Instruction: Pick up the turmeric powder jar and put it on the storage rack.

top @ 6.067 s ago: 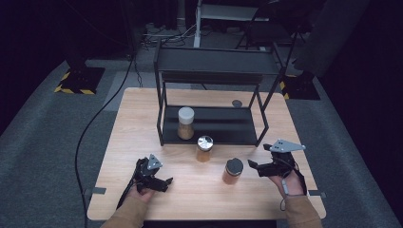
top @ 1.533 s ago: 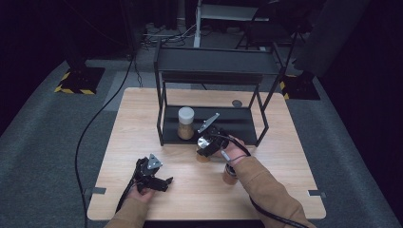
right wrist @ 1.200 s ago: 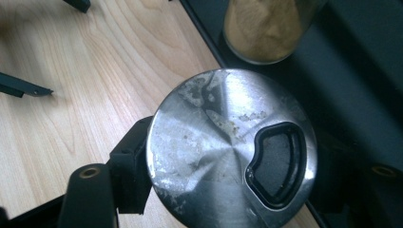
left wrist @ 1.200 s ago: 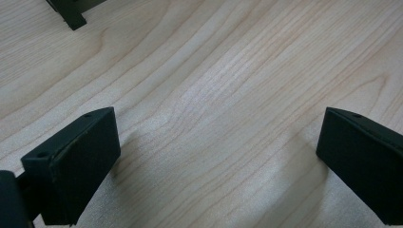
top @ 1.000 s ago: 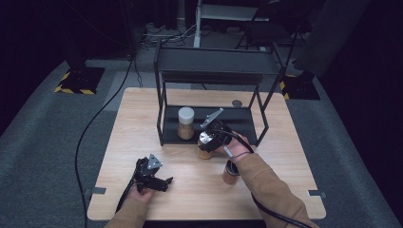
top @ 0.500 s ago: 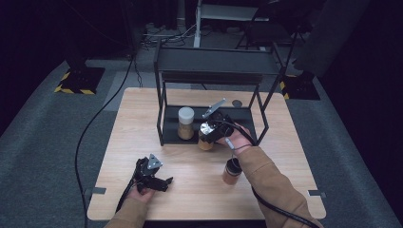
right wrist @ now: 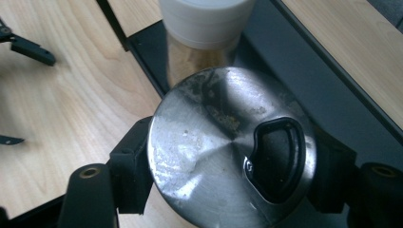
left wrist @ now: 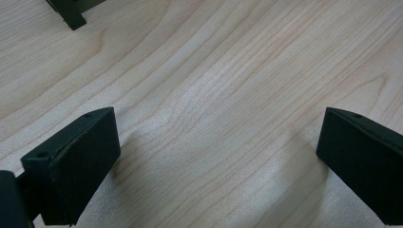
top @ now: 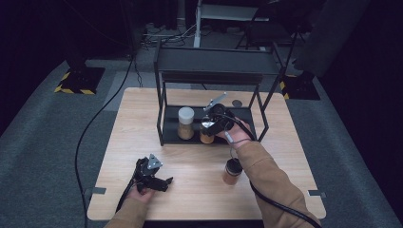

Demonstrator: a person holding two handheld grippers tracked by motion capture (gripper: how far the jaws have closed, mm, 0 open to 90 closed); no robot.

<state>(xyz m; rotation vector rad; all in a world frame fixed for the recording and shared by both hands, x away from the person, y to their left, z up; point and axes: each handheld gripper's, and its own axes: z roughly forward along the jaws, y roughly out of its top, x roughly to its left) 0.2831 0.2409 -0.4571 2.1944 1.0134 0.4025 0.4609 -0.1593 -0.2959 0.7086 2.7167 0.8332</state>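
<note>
My right gripper (top: 209, 127) is shut on a spice jar with a silver lid (right wrist: 209, 156), one pad on each side just below the lid. In the high view the jar (top: 206, 137) is at the front of the black rack's lower shelf (top: 240, 124), close beside a white-lidded jar (top: 185, 122) that stands on that shelf. The right gripper view has the white-lidded jar (right wrist: 204, 19) just behind the held one. My left gripper (top: 162, 181) rests open near the table's front left. Nothing lies between its jaws (left wrist: 214, 156) but bare wood.
A third jar with a dark lid (top: 231, 172) stands on the wooden table (top: 142, 114) in front of the rack, under my right forearm. The two-tier rack (top: 209, 76) has thin posts at its corners. A small dark disc (top: 236, 103) lies behind it.
My right gripper has carried the silver-lidded jar away from me, from the table in front of the rack to the lower shelf beside the white-lidded jar. The left gripper has stayed put.
</note>
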